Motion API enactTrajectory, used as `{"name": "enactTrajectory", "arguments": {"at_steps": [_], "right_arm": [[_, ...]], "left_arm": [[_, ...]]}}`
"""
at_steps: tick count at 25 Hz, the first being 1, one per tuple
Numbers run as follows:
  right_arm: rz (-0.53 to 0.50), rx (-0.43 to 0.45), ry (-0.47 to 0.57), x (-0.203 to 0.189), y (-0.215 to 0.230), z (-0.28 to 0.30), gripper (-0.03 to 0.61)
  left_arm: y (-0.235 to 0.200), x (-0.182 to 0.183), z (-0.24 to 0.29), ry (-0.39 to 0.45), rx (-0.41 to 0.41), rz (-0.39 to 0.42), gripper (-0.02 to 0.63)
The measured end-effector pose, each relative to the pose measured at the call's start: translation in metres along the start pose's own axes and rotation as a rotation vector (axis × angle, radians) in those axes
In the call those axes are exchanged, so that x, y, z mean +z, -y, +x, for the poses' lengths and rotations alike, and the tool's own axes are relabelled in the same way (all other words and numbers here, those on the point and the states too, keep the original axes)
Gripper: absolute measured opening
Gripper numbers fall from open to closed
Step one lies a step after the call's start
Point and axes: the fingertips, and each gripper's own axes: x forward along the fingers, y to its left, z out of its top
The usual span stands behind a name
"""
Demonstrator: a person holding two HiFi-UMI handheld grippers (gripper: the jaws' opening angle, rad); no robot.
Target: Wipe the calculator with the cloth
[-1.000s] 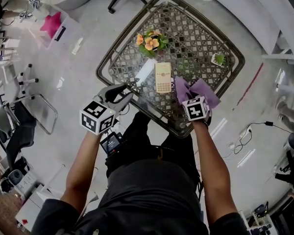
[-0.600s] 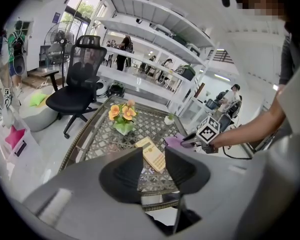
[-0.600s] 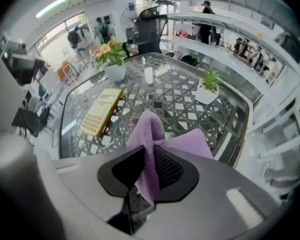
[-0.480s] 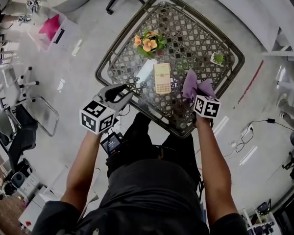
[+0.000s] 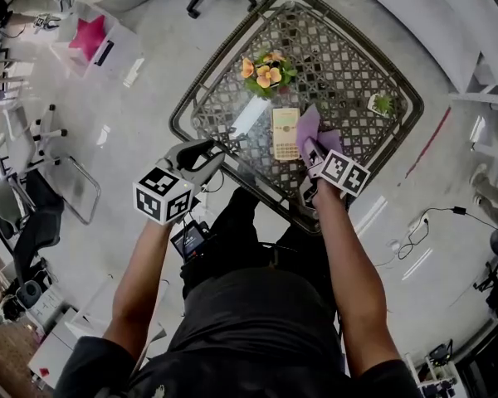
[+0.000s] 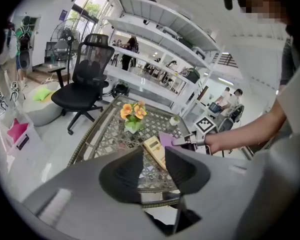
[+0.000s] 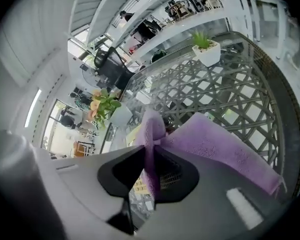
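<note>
While the right gripper [image 5: 311, 151] clamps the cloth [image 5: 307, 124] beside the calculator [image 5: 285, 133], flowers [image 5: 266, 71] stand beyond (left gripper [image 5: 211, 152] agape).

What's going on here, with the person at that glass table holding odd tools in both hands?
A person stands at the table with a hand-held gripper in each hand. The right hand-held gripper is clamped shut on a purple cloth, held right beside the calculator, which lies flat on the glass. Whether the cloth touches it can't be told. The left hand-held gripper is open and empty, near the table's edge. The calculator looks about to be wiped.
</note>
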Motion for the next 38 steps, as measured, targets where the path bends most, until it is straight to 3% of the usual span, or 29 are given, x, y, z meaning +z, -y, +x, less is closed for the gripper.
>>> {"name": "enactTrajectory", "arguments": {"at_steps": [12, 14, 18, 20, 29, 33, 38], "right_arm": [[-0.193, 0.030, -0.125, -0.031, -0.043, 0.028, 0.058], [-0.360, 0.004, -0.160, -0.032, -0.049, 0.034, 0.058], [-0.880, -0.032, -0.238, -0.038, -0.062, 0.045, 0.058], [-0.992, -0.010, -0.276, -0.043, -0.066, 0.049, 0.058], [-1.126, 0.064, -0.414, -0.054, -0.056, 0.039, 0.058], [-1.179, 0.023, -0.461, -0.049, -0.040, 0.026, 0.058], [-1.138, -0.088, -0.504, -0.034, -0.006, 0.006, 0.058]], "left_arm": [[-0.017, 0.003, -0.014, 0.029, 0.024, -0.024, 0.195], [-0.022, 0.002, -0.016, 0.032, 0.033, -0.032, 0.195], [-0.031, -0.001, -0.011, 0.032, 0.028, -0.032, 0.195], [-0.033, -0.001, -0.012, 0.034, 0.026, -0.032, 0.195], [-0.037, 0.013, -0.019, 0.075, 0.049, -0.038, 0.195], [-0.035, 0.023, -0.024, 0.090, 0.061, -0.031, 0.195], [-0.034, 0.030, -0.035, 0.093, 0.078, -0.017, 0.195]]}}
